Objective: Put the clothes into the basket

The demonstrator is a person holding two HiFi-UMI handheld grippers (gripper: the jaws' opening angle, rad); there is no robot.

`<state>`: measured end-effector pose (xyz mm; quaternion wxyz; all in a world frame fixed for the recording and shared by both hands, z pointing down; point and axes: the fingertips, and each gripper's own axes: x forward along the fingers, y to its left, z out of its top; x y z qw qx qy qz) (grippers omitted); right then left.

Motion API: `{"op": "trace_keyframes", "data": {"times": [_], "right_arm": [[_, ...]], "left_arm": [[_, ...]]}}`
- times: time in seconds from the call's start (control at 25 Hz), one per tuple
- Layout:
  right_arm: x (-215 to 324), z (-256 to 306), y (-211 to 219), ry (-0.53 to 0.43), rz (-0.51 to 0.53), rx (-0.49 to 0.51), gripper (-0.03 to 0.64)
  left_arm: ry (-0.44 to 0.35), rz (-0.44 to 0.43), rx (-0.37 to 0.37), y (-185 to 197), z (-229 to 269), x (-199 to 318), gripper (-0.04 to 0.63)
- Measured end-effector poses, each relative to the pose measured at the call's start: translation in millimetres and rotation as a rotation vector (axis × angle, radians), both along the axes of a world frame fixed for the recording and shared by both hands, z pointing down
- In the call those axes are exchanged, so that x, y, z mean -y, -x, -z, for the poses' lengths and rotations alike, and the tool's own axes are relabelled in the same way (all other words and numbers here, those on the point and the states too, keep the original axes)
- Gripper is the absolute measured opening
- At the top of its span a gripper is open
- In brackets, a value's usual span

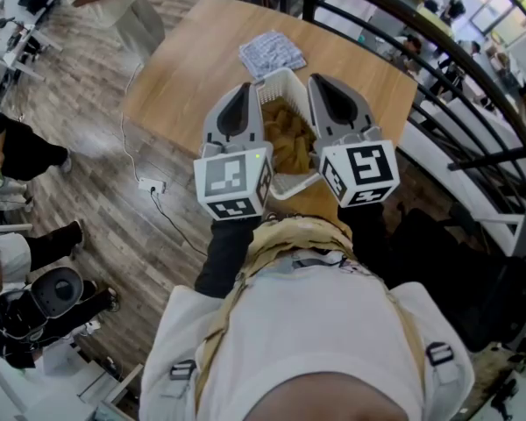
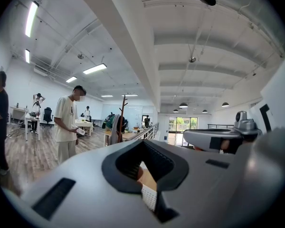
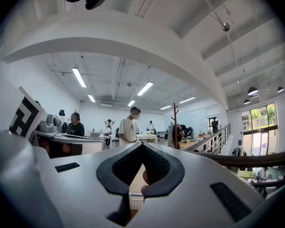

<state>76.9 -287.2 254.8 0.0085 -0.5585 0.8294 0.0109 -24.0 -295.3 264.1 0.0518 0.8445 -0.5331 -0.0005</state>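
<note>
Grey plastic left gripper (image 1: pixel 243 90) and right gripper (image 1: pixel 321 81): both clenched on nothing, level above white lattice basket (image 1: pixel 280 75) holding mustard crumpled cloth (image 1: pixel 289 139). Twelve o'clock beyond its rim: blue-checked folded cloth (image 1: pixel 272 53) on pale wooden table (image 1: pixel 175 86). Recommended: part jaws first, pinch one raised fold.

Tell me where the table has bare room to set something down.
Free: the table left of the basket, wide bare wood up to its left edge, and a smaller patch right of the basket. Crowded: the middle, where basket and checked cloth lie close together.
</note>
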Motion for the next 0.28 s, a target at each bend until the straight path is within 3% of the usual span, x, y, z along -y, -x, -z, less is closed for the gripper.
{"op": "trace_keyframes", "data": {"times": [0.28], "right_arm": [[4.5,-6.1,1.6,0.004,-0.007,0.0,0.021]], "left_arm": [[0.004,0.001,0.001,4.4,-4.5,3.8,0.0]]}}
